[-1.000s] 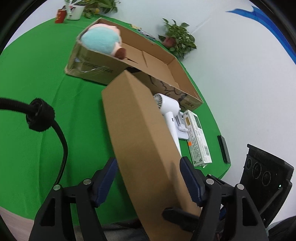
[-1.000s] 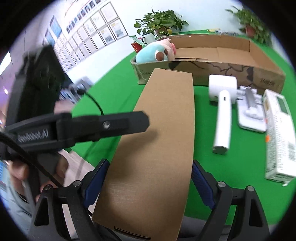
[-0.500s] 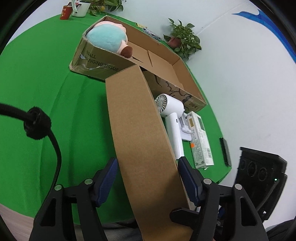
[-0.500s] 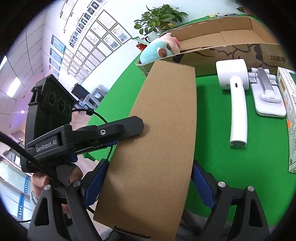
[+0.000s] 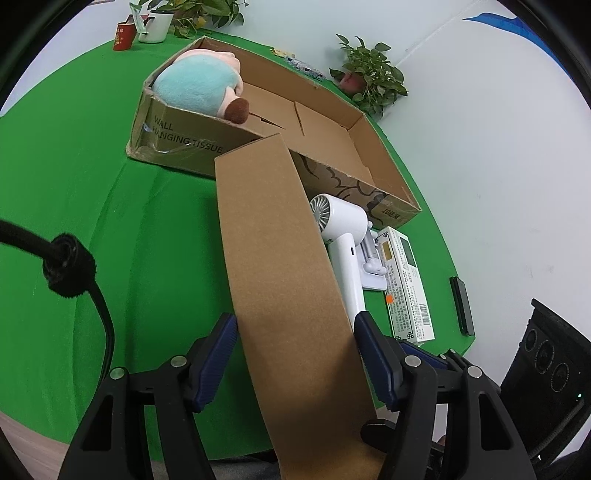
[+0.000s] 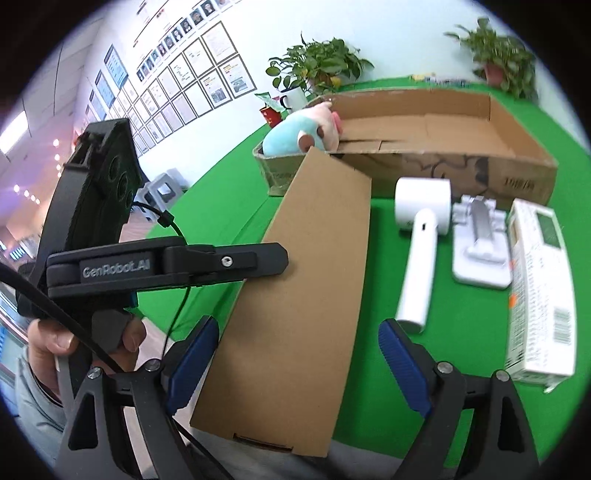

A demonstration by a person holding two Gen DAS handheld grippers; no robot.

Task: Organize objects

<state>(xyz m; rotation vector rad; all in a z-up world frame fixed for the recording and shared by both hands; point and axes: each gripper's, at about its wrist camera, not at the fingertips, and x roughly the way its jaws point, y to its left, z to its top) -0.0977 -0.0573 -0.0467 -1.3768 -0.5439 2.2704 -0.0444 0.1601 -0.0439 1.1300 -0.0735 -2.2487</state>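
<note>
Cardboard panel [image 5: 284, 277], long, flat and plain brown, is the thing being handled. It's up off the table, running lengthwise away from both cams, w/ its far end reaching the front wall of the open carton [image 5: 184, 136]. Can't tell if it actually touches that wall.

Left gripper [image 5: 295, 350] has the near part of the panel across its width, blue pads [image 5: 221, 347] pressed up against both long edges, so the jaws are closed on it at about panel width. Right gripper [image 6: 295, 365] has its jaws spread wide w/ the panel's near end sitting between them. There's a clear gap of green showing btwn the panel edge and the right-side pad, and the other pad is right by the edge, contact unclear.

Inside the carton, at its left end, a teal and pink plush toy [image 5: 195, 86] is leaning on the corner. The rest of the carton floor shows bare flaps.

Just right of the panel on the green tablecloth [image 5: 110, 203]: a white hair dryer [image 5: 343, 236] lying down, a white stand [image 6: 480, 251] beside it, then a white printed box [image 5: 406, 288] w/ a barcode. A black slab [image 5: 461, 306] sits near the table edge, and potted plants [image 5: 369, 77] and a red cup [image 5: 123, 35] are at the back.
</note>
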